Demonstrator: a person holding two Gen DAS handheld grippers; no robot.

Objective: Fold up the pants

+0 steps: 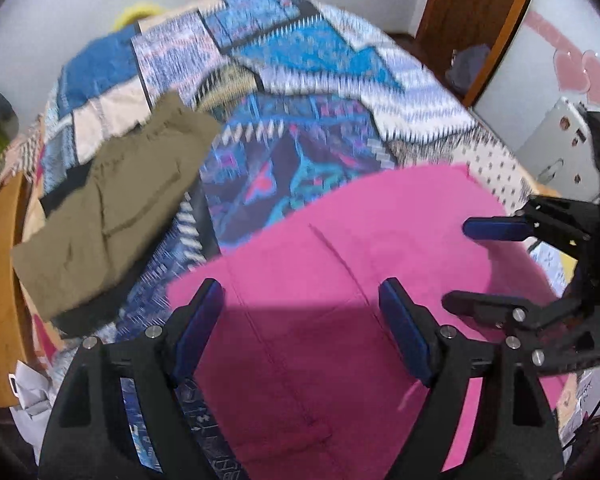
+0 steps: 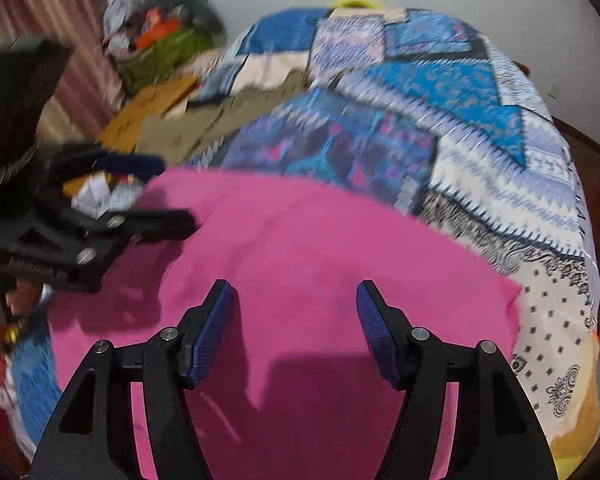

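The pink pants (image 1: 340, 280) lie spread flat on the patchwork bedspread (image 1: 300, 60), near its closer edge, with both tools hanging over them. The left gripper (image 1: 300, 304) stands with its jaws wide apart and nothing between them; the right gripper (image 2: 294, 304) is parted too, a little narrower, and also holds nothing — the cloth lies clear below its pads. Each tool shows at the edge of the other's view, so the two are close together above the same garment. A second garment, the olive pants (image 1: 112, 208), sits already folded further back on the left, beside a cardboard box (image 1: 0, 280).

The pink cloth looks folded at least once (its far edge runs straight), so the next fold probably wants a fresh grip. To do it well, I would pinch both corners of one short edge, lift together, and carry them level across — uneven lifting would skew the stack.
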